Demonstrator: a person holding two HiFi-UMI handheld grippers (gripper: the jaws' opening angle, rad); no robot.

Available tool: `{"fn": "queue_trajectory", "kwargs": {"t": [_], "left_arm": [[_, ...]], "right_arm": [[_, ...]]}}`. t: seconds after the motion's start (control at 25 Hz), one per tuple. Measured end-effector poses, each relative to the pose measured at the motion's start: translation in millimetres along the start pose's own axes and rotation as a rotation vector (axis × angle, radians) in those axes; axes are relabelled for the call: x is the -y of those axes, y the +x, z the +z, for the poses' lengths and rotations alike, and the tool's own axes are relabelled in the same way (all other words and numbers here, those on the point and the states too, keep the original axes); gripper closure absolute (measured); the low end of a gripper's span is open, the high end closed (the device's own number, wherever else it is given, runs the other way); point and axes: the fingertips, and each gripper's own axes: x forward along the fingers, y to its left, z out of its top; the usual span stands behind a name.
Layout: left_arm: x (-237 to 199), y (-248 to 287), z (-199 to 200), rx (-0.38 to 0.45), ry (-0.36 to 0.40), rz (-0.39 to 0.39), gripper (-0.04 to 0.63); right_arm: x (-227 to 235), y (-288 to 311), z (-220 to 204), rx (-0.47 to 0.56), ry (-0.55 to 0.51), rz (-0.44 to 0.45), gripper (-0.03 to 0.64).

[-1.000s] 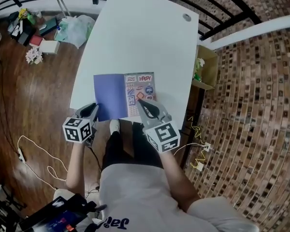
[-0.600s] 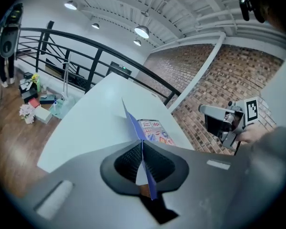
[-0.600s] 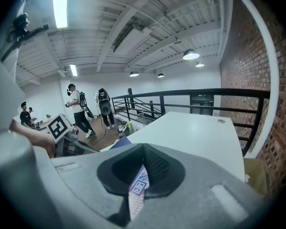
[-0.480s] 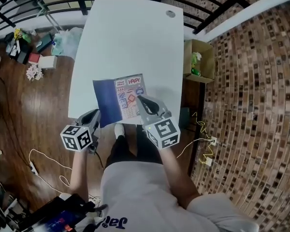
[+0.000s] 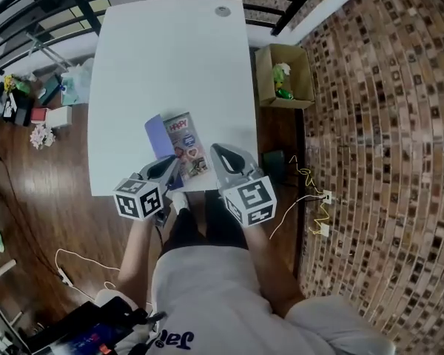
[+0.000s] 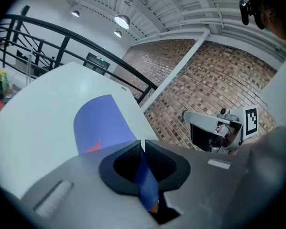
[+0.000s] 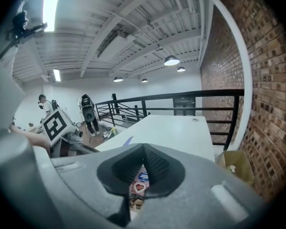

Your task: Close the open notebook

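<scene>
The notebook lies near the front edge of the white table (image 5: pixel 170 58), half folded. Its blue cover (image 5: pixel 157 135) stands raised at the left, and the stickered page (image 5: pixel 186 150) lies to the right. My left gripper (image 5: pixel 170 167) has the blue cover (image 6: pixel 102 123) running between its jaws. In the left gripper view the left gripper (image 6: pixel 143 149) pinches that sheet while the jaws are opening. My right gripper (image 5: pixel 216 151) is at the notebook's right edge. The right gripper (image 7: pixel 143 151) is shut on the stickered page (image 7: pixel 139 185).
A cardboard box (image 5: pixel 283 76) with a green item stands on the floor right of the table. Bags and small clutter (image 5: pixel 44 102) lie on the wooden floor at the left. Cables (image 5: pixel 311 198) trail by the brick wall. A black railing runs behind the table.
The notebook was lying flat and open; now its blue cover is lifted and swung toward the stickered page. Both grippers moved closer together at the notebook's near edge.
</scene>
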Motion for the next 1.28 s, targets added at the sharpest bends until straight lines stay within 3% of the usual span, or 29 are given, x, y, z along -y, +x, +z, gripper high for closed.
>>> {"fn": "queue_trajectory", "kwargs": {"t": [0.12, 0.48, 0.68, 0.76, 0.88, 1.08, 1.16, 1.28], "left_arm": [[10.0, 37.3, -12.8, -0.050, 0.009, -0.020, 0.555], [-12.3, 107.8, -70.3, -0.212, -0.040, 0.073, 0.559], [-9.1, 112.4, -72.4, -0.233, -0.024, 0.080, 0.556], [-2.2, 104.5, -70.6, -0.225, -0.003, 0.061, 0.502], [14.9, 77.8, -54.0, -0.155, 0.024, 0.023, 0.495], [47.4, 4.0, -13.1, 0.059, 0.066, 0.023, 0.538], [58.8, -30.7, -0.7, 0.129, 0.124, 0.057, 0.582], [76.7, -79.2, 9.9, 0.219, 0.243, 0.124, 0.583]], "right_arm": [[17.5, -9.0, -9.6, -0.007, 0.029, -0.034, 0.626], [29.9, -25.2, -27.3, -0.008, 0.059, -0.076, 0.626], [14.4, -33.9, -16.5, 0.026, 0.042, -0.082, 0.626], [3.7, -40.8, -7.1, 0.049, 0.028, -0.089, 0.626], [-15.0, -55.4, 8.9, 0.090, -0.006, -0.109, 0.626], [-54.1, -85.2, 15.3, 0.112, -0.054, -0.082, 0.626], [-68.5, -98.2, 18.6, 0.128, -0.065, -0.067, 0.626], [-86.7, -116.1, 32.3, 0.178, -0.107, -0.049, 0.626]]}}
